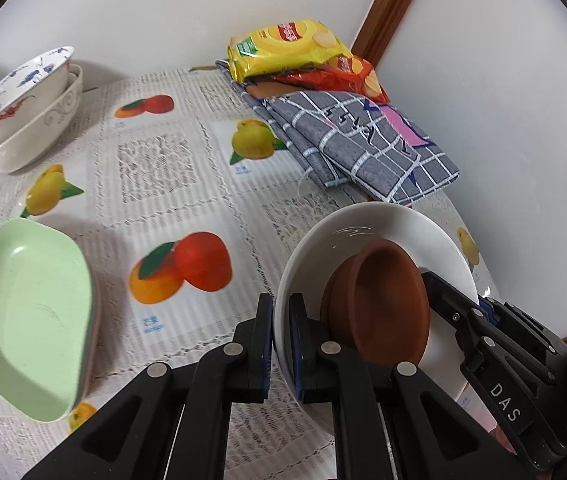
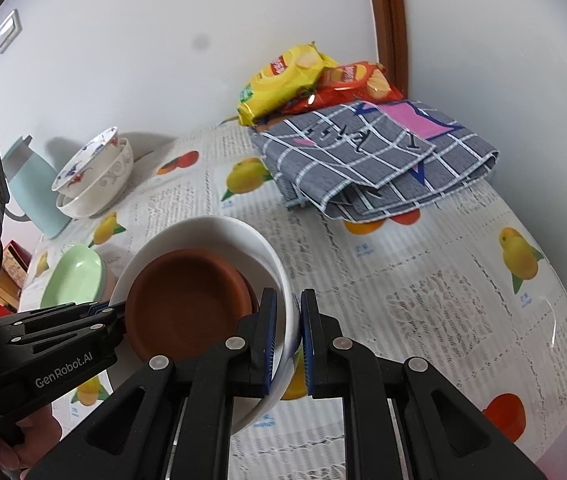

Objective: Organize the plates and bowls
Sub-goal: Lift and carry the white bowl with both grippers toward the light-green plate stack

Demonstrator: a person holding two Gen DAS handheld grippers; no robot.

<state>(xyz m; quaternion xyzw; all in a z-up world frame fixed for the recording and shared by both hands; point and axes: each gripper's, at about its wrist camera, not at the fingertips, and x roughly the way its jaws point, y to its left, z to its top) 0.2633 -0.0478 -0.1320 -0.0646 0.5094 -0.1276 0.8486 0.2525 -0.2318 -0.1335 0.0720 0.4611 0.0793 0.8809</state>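
Note:
A white bowl hangs tilted above the table, held by both grippers. Inside it lie brown clay dishes, apparently two nested ones. My left gripper is shut on the bowl's left rim, one finger inside and one outside. My right gripper is shut on the opposite rim in the same way. Each gripper also shows in the other's view: the right gripper at the far rim, the left gripper by the brown dishes.
A pale green dish lies on the fruit-print tablecloth to the left. Two stacked bowls and a light blue jug stand by the wall. A folded grey cloth and snack packets fill the far corner.

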